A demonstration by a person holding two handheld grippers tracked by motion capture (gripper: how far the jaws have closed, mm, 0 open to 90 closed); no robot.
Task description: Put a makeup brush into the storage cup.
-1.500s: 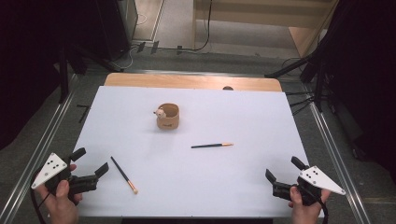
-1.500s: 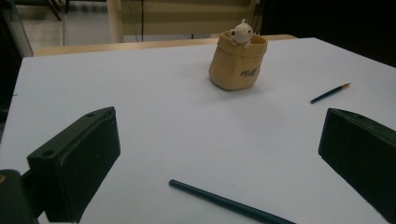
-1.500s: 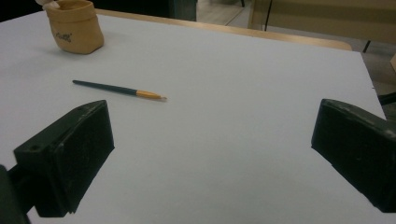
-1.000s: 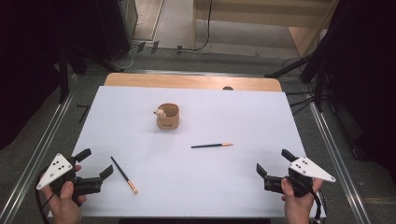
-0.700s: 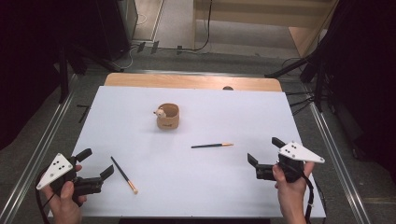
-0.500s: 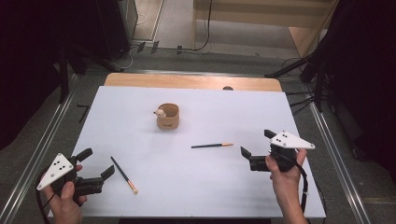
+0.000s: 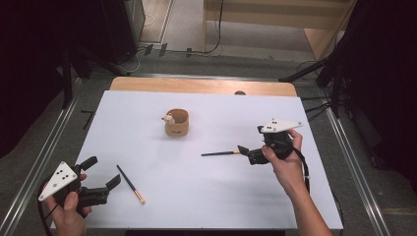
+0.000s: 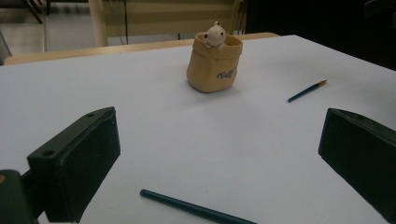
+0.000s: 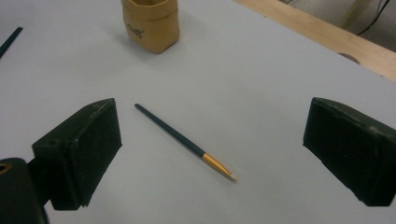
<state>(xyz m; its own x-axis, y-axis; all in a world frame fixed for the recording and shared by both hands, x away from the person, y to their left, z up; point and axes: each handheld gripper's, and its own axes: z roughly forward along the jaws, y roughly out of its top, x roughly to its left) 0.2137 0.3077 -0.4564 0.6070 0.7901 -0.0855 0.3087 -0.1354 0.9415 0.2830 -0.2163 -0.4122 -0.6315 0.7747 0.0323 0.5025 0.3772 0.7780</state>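
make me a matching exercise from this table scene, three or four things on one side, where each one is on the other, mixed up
Things:
1. right gripper
2. left gripper
3. tan pouch-shaped holder with a small bear
4. second dark brush

Places:
A. near the table's middle, toward the far edge
B. open over the gold-tipped brush
C. lying on the white table just right of the left gripper
D. open at the near left corner

Pairs: 1-B, 2-D, 3-A, 4-C

A dark paintbrush (image 9: pixel 184 141) lies on the white table (image 9: pixel 261 84) between the right gripper's (image 9: pixel 210 154) spread fingers (image 9: pixel 84 149).
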